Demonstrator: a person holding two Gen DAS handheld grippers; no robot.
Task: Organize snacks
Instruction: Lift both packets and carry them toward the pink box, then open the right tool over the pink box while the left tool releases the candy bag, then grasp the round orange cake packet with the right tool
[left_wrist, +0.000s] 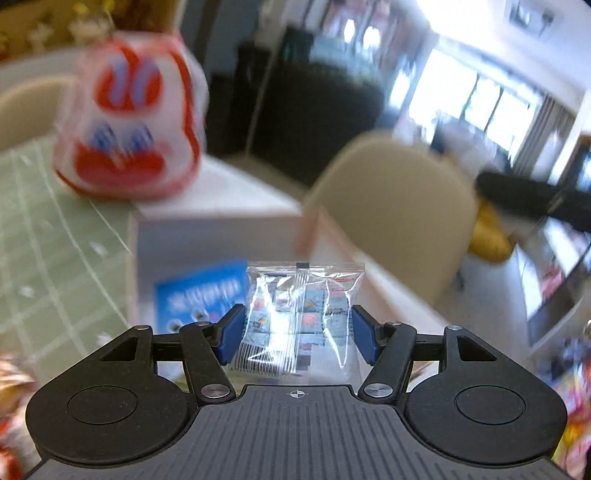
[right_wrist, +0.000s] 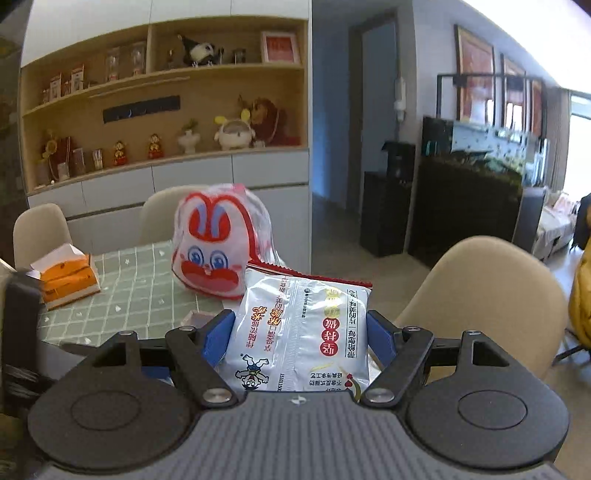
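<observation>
The table (right_wrist: 140, 280) wears a pale green cloth with a white grid, and beige chairs with rounded backs stand around it. Behind it, in the right wrist view, a wooden wall shelf (right_wrist: 162, 110) carries small figures, jars and plush toys above grey cabinet doors. Further right there is a dark doorway and a black cabinet with a fish tank on top.

On the left part of the table lies an orange and white tissue pack (right_wrist: 68, 278), soft and a little crumpled. Near the middle stands the rabbit bag (right_wrist: 218, 243), a round white plastic bag with a red rabbit face and blue eyes; its content I cannot tell. In the left wrist view this bag is blurred and sits just behind a white box (left_wrist: 218, 236) with straight walls. Inside the box lies a blue packet (left_wrist: 201, 295); its print is too blurred to read.

The left gripper (left_wrist: 297, 328) is closed on a small clear packet (left_wrist: 299, 314); the blue pads press it from both sides. The film is thin and shiny, with a barcode and cartoon squares, and it hangs in front of the white box.

The right gripper (right_wrist: 303, 336) clamps a silver snack pouch (right_wrist: 301, 332), puffy and glossy, with red characters and a red serrated top edge, held in the air in front of the rabbit bag.
</observation>
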